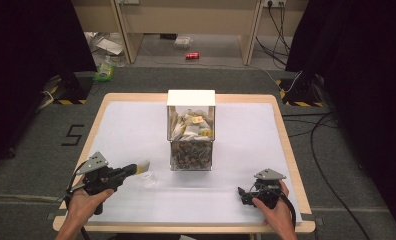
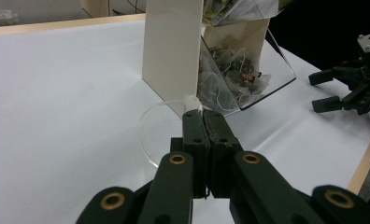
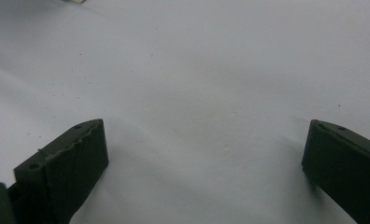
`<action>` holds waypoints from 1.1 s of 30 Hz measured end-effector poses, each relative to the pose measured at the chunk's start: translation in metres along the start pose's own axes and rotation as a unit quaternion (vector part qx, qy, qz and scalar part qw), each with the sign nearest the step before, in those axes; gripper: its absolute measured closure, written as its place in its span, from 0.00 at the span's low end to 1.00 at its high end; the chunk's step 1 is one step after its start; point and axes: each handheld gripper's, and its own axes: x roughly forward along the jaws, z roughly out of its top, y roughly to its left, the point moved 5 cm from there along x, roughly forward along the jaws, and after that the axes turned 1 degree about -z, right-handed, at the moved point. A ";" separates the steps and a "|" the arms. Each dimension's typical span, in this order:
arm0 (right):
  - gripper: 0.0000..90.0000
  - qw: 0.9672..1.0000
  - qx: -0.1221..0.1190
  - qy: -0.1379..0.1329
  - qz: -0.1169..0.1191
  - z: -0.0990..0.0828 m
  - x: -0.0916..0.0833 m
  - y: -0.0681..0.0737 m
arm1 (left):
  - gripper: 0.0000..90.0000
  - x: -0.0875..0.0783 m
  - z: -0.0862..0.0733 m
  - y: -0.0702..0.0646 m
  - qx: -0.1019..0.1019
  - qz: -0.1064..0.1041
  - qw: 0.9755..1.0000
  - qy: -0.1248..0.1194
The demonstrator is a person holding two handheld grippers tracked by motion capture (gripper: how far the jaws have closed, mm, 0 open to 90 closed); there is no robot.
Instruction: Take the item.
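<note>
A clear dispenser box [image 1: 191, 131] with a white top stands mid-table, full of tea bags [image 1: 190, 152]; in the left gripper view its white side wall [image 2: 171, 51] rises just ahead. My left gripper [image 1: 135, 170] [image 2: 202, 115] is shut on a pale tea bag [image 1: 143, 165], of which a small white corner [image 2: 192, 101] sticks out past the jaw tips. It hovers over a clear round cup [image 1: 150, 178] [image 2: 148, 135] on the mat. My right gripper [image 1: 243, 195] [image 3: 204, 154] rests near the front right, open, with nothing between its jaws.
A white mat [image 1: 131, 130] covers the wooden table [image 1: 286, 145]. In the left gripper view the right gripper [image 2: 335, 91] lies by the table's edge. Cables and dark curtains surround the table on the floor.
</note>
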 end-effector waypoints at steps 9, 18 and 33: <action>0.01 1.000 0.001 0.000 0.001 0.000 0.000 0.000 | 0.96 0.001 0.000 0.002 -0.009 -0.001 1.000 -0.003; 0.01 1.000 0.000 0.000 0.001 0.000 0.000 0.000 | 0.96 0.006 0.001 0.001 -0.007 -0.002 1.000 -0.002; 0.01 1.000 0.001 0.000 0.000 0.000 0.000 0.000 | 0.82 0.005 0.006 0.002 -0.011 -0.003 1.000 -0.020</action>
